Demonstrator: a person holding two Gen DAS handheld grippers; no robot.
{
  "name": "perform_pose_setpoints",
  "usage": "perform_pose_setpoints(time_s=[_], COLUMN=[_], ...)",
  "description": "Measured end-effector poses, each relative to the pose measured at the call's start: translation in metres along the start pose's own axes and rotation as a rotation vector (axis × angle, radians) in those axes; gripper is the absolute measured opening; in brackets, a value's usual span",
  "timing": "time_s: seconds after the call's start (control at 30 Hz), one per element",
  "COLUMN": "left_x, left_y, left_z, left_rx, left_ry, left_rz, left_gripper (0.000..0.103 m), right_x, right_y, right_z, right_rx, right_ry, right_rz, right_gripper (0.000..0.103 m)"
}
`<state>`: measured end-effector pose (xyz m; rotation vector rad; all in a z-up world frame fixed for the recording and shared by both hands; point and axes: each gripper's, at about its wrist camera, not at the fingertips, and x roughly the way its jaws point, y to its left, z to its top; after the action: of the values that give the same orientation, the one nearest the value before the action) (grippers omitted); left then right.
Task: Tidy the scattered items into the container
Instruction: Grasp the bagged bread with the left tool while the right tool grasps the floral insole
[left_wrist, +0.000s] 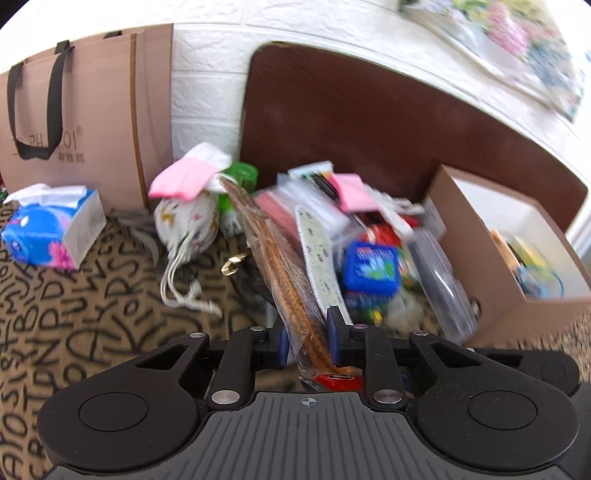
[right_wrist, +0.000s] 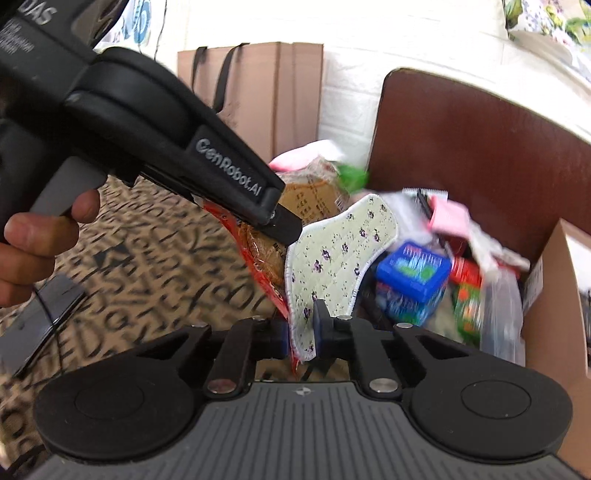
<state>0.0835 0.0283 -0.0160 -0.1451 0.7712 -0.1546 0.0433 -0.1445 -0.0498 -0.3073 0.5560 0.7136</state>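
In the left wrist view my left gripper (left_wrist: 308, 332) is shut on a clear packet of brown cakes (left_wrist: 280, 266) with a red end, which stands on edge between the pads. Right beside it leans a pale floral insole (left_wrist: 319, 254). In the right wrist view my right gripper (right_wrist: 301, 332) is shut on that floral insole (right_wrist: 332, 251) at its lower end. The left gripper (right_wrist: 284, 229) comes in from the upper left, a hand (right_wrist: 37, 240) on its handle, with the cake packet (right_wrist: 266, 254) in it. The brown cardboard box (left_wrist: 476, 251) with a white inside stands at the right and holds a few items.
A heap of small things lies against a dark brown board (left_wrist: 369, 122): a blue box (left_wrist: 371, 271), pink packets, a clear bag. A drawstring pouch (left_wrist: 188, 221), a tissue pack (left_wrist: 51, 225) and a paper bag (left_wrist: 85, 110) are to the left. A black flat device (right_wrist: 40, 317) lies on the lettered cloth.
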Motion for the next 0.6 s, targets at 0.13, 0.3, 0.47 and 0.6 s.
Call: perform_pose_setpoints(time_s=[0.13, 0.3, 0.47, 0.6], left_x=[-0.018, -0.039, -0.048, -0.044], left_y=[-0.008, -0.019, -0.027, -0.031], left_z=[-0.025, -0.057, -0.087, -0.102], left_rx=[0.005, 0.033, 0.067, 0.073], left_ry=[0.029, 0.068, 0.135, 0.176], left_rz=[-0.025, -0.05, -0.077, -0.092], left_gripper=[0.017, 0.017, 0.017, 0.018], right_x=[-0.018, -0.038, -0.051, -0.06], right_y=[0.007, 0.02, 0.028, 0.031], right_z=[-0.015, -0.032, -0.054, -0.07], right_rx=[-0.001, -0.023, -0.018, 0.013], right_ry=[0.037, 0.088, 0.151, 0.195], right_rz=[0.026, 0.06, 0.081, 0.076], right_gripper=[0.014, 0.014, 0.015, 0.021])
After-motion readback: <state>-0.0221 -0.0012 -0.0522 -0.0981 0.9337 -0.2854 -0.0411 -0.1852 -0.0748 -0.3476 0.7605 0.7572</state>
